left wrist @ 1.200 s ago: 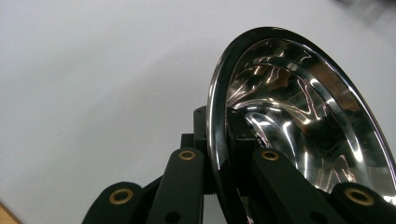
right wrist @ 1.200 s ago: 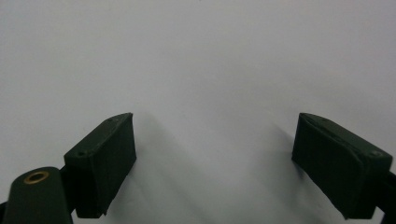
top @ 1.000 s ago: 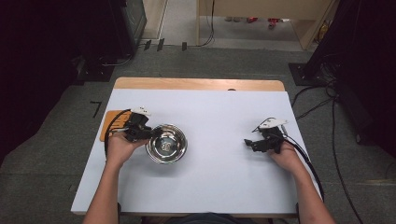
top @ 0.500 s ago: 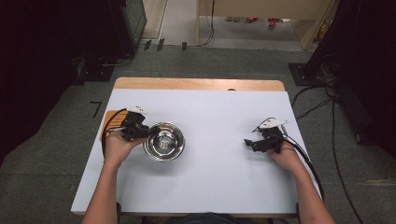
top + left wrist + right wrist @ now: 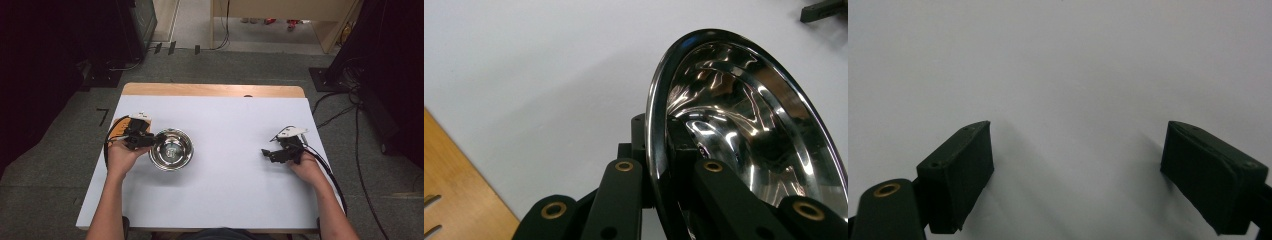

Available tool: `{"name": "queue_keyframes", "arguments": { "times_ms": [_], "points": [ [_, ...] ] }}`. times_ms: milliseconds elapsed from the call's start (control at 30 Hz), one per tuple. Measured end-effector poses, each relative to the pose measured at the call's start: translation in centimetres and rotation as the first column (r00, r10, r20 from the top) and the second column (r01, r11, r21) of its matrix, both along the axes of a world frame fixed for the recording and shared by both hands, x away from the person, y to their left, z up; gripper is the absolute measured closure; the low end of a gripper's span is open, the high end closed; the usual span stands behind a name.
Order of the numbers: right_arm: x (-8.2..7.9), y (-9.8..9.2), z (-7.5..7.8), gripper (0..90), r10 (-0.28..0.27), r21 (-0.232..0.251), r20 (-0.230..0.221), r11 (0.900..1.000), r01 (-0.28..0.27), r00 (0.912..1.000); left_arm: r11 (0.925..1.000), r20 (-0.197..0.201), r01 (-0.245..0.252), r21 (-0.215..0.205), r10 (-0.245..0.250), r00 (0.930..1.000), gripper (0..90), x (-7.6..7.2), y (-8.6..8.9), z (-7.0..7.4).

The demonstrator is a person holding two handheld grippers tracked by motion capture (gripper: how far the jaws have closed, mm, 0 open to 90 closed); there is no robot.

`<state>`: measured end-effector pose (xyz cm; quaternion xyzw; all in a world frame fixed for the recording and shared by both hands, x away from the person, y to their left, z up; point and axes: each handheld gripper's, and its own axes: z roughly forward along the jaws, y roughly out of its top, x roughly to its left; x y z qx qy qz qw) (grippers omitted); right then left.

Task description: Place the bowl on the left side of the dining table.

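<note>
Steel bowl (image 5: pixel 171 149) is seated on the white desk (image 5: pixel 225 195), left of centre, mouth up. Its near-left rim is clamped by the left gripper (image 5: pixel 149 141), one jaw inside, one outside. Round, polished, mirror-bright metal with a thin rolled lip; likely slippery. Right gripper (image 5: pixel 266 153) is held well apart to the right, jaws wide, nothing between them.
</note>
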<state>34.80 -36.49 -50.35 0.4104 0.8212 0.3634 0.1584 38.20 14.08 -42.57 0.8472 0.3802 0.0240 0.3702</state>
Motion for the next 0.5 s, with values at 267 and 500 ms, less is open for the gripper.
{"name": "queue_keyframes", "arguments": {
  "times_ms": [267, 500],
  "points": [
    [0.0, 0.0, 0.0, 13.0, 0.0, 0.0, 0.001, 1.0, 0.0, 1.0, 0.9997, -0.001, -0.02, 0.014, 0.02, 0.9998, 86.9, 0.3, 0.5, -0.2],
    [0.0, 0.0, 0.0, 13.0, 0.0, -0.001, 0.0, 1.0, 0.0, 1.0, 0.999, -0.002, -0.045, 0.0, 0.045, 0.999, 86.9, 0.5, 1.2, -0.4]
  ]
}}
